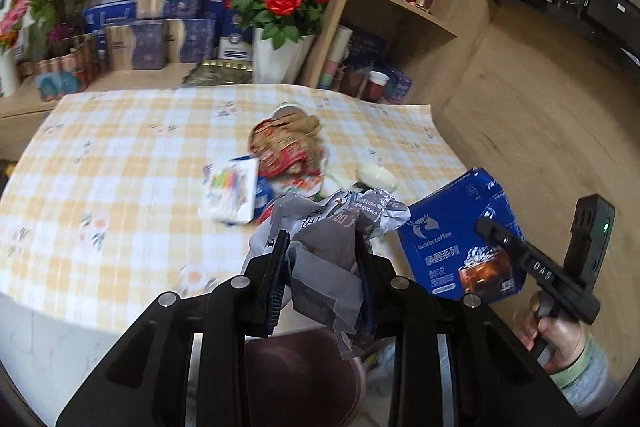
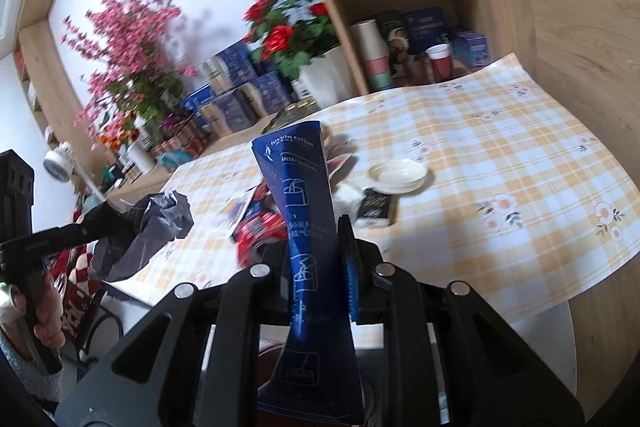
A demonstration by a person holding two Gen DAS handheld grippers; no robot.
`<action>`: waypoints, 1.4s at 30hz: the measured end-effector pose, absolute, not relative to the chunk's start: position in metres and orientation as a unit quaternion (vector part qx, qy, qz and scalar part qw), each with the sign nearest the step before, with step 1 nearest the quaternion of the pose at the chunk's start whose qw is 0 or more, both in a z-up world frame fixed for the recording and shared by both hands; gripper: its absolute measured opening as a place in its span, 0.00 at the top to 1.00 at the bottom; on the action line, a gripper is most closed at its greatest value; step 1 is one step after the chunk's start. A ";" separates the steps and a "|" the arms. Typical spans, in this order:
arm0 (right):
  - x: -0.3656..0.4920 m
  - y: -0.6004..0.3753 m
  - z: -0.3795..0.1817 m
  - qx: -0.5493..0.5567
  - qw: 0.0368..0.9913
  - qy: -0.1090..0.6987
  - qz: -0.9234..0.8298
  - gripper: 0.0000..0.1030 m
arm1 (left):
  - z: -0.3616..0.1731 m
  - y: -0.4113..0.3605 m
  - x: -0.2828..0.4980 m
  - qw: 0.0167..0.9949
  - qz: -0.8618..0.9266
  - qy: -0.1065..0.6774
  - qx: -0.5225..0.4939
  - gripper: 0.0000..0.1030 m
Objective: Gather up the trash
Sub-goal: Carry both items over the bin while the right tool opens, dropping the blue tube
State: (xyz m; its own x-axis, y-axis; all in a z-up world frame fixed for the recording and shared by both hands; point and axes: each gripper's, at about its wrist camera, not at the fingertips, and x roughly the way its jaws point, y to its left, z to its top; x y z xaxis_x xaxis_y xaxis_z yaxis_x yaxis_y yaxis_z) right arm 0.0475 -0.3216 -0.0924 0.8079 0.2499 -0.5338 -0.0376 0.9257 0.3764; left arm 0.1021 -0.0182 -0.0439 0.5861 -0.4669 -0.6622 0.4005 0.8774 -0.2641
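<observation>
On the table (image 1: 120,163): wrapper pile (image 1: 288,151) at the middle, small box (image 1: 232,191) just left of it, lid (image 2: 398,175) right. Flower pot (image 1: 280,59) and stacked boxes (image 1: 160,27) behind the table.

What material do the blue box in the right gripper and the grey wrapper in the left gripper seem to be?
Blue box: likely thin printed cardboard, slightly glossy; it is squashed flat with sharp folds. Grey wrapper: probably plastic film or foil, crumpled into soft shiny creases.
</observation>
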 end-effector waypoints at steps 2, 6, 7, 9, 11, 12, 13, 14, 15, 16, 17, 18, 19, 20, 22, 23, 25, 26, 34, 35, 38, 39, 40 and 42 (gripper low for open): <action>0.042 -0.311 -0.094 0.173 0.932 0.307 0.090 0.80 | -0.048 -0.007 0.089 0.891 -0.235 0.384 -0.047 0.71; 0.029 -0.285 -0.101 0.163 0.924 0.324 0.120 0.80 | -0.060 0.019 0.059 0.894 -0.213 0.388 -0.072 0.71; 0.026 -0.277 -0.104 0.157 0.923 0.327 0.127 0.80 | -0.064 0.026 0.051 0.894 -0.207 0.390 -0.080 0.71; 0.016 -0.259 -0.110 0.140 0.919 0.341 0.142 0.80 | -0.071 0.034 0.040 0.893 -0.201 0.392 -0.089 0.71; 0.011 -0.247 -0.117 0.133 0.913 0.353 0.155 0.80 | -0.078 0.040 0.031 0.893 -0.194 0.396 -0.093 0.71; 0.008 -0.239 -0.122 0.128 0.910 0.359 0.165 0.80 | -0.080 0.041 0.029 0.893 -0.192 0.397 -0.092 0.71; 0.005 -0.233 -0.127 0.124 0.907 0.364 0.173 0.80 | -0.083 0.042 0.026 0.893 -0.188 0.399 -0.090 0.71; 0.004 -0.227 -0.132 0.120 0.904 0.370 0.178 0.80 | -0.087 0.044 0.023 0.893 -0.183 0.401 -0.088 0.71; 0.005 -0.220 -0.140 0.115 0.898 0.382 0.185 0.80 | -0.090 0.044 0.021 0.892 -0.180 0.404 -0.089 0.71; 0.005 -0.216 -0.145 0.113 0.894 0.390 0.190 0.80 | -0.093 0.045 0.020 0.892 -0.179 0.406 -0.090 0.71; 0.005 -0.212 -0.150 0.109 0.890 0.396 0.196 0.80 | -0.096 0.047 0.018 0.891 -0.177 0.408 -0.091 0.71; 0.006 -0.206 -0.155 0.102 0.887 0.402 0.203 0.80 | -0.098 0.047 0.018 0.891 -0.175 0.409 -0.090 0.71; 0.008 -0.200 -0.161 0.091 0.885 0.406 0.212 0.80 | -0.099 0.047 0.017 0.891 -0.173 0.410 -0.088 0.71; 0.009 -0.196 -0.164 0.084 0.884 0.407 0.217 0.80 | -0.100 0.047 0.017 0.892 -0.171 0.409 -0.086 0.71; 0.010 -0.182 -0.175 0.055 0.879 0.411 0.235 0.80 | -0.102 0.046 0.017 0.893 -0.169 0.409 -0.084 0.71; 0.011 -0.178 -0.179 0.049 0.876 0.414 0.241 0.80 | -0.103 0.046 0.018 0.892 -0.170 0.410 -0.084 0.71; 0.012 -0.170 -0.193 0.044 0.866 0.427 0.257 0.80 | -0.105 0.048 0.018 0.892 -0.169 0.410 -0.084 0.71; 0.013 -0.167 -0.198 0.045 0.861 0.433 0.264 0.80 | -0.107 0.048 0.019 0.893 -0.168 0.410 -0.082 0.71; 0.040 -0.164 -0.261 0.062 0.843 0.475 0.246 0.80 | -0.125 0.040 0.032 0.881 -0.161 0.438 -0.081 0.71; 0.040 -0.165 -0.266 0.061 0.842 0.478 0.240 0.80 | -0.128 0.039 0.033 0.879 -0.161 0.441 -0.082 0.71; 0.046 -0.173 -0.292 0.060 0.835 0.504 0.213 0.80 | -0.131 0.035 0.034 0.878 -0.160 0.445 -0.076 0.71; 0.048 -0.177 -0.301 0.065 0.829 0.516 0.204 0.80 | -0.131 0.035 0.035 0.878 -0.159 0.445 -0.073 0.71; 0.049 -0.181 -0.307 0.067 0.827 0.523 0.195 0.80 | -0.131 0.034 0.035 0.879 -0.159 0.445 -0.072 0.71; 0.052 -0.190 -0.316 0.067 0.826 0.532 0.172 0.80 | -0.132 0.033 0.036 0.879 -0.157 0.445 -0.071 0.71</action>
State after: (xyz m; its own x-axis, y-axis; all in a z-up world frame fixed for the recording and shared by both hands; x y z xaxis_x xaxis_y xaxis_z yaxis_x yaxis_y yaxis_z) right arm 0.0524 -0.1904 -0.3160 0.3748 0.3554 -0.8563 -0.2120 0.9320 0.2940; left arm 0.0358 0.0329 -0.1324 0.5541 -0.3393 -0.7602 0.2126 0.9406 -0.2649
